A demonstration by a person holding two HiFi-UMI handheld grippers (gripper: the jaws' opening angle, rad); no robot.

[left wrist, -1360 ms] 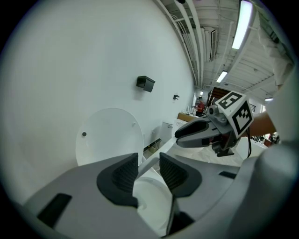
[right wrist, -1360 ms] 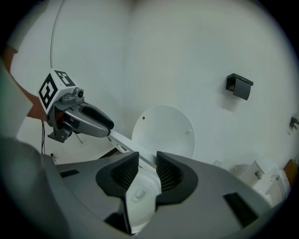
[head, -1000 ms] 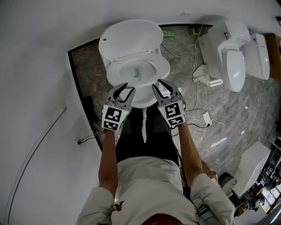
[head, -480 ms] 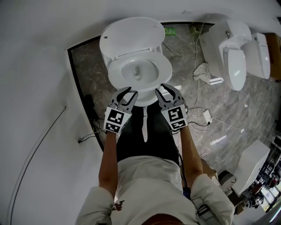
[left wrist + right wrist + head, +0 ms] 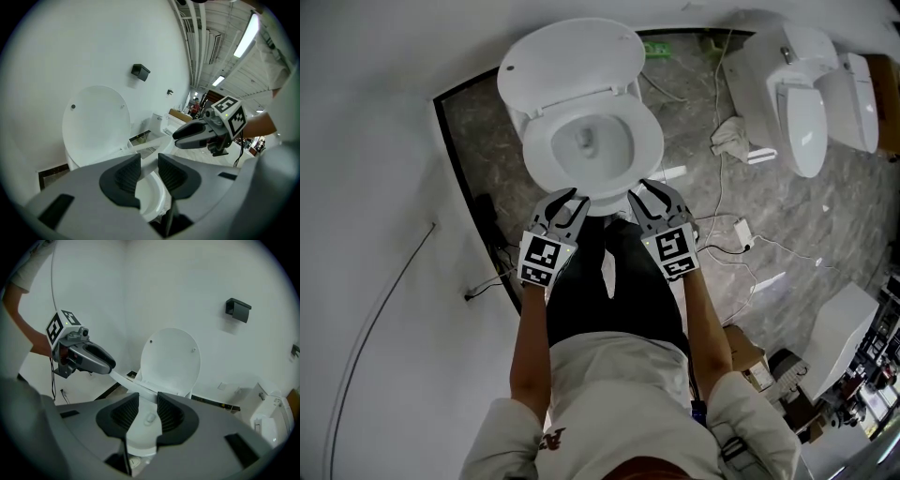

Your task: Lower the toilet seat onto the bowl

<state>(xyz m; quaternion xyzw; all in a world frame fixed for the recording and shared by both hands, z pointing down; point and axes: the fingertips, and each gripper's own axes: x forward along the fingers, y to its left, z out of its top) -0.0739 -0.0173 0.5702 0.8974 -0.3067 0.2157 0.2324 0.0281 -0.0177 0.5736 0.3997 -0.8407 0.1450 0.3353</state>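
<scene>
Lowering is the step in hand, I reckon: the toilet seat (image 5: 127,379) hangs partway down over the bowl (image 5: 591,150), front rim at the tips of my left gripper (image 5: 577,196), jaws just narrowing on nothing, and right gripper (image 5: 639,190), narrowly apart; next, sink both together gently.

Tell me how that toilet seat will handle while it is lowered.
Likely stiff: the toilet seat shows as a straight, flat band with no sag. Probably light for its size, being a thin ring. It seems hinged at the back under the raised lid, so it should swing down rather than slide, and may slap onto the bowl if dropped.
</scene>
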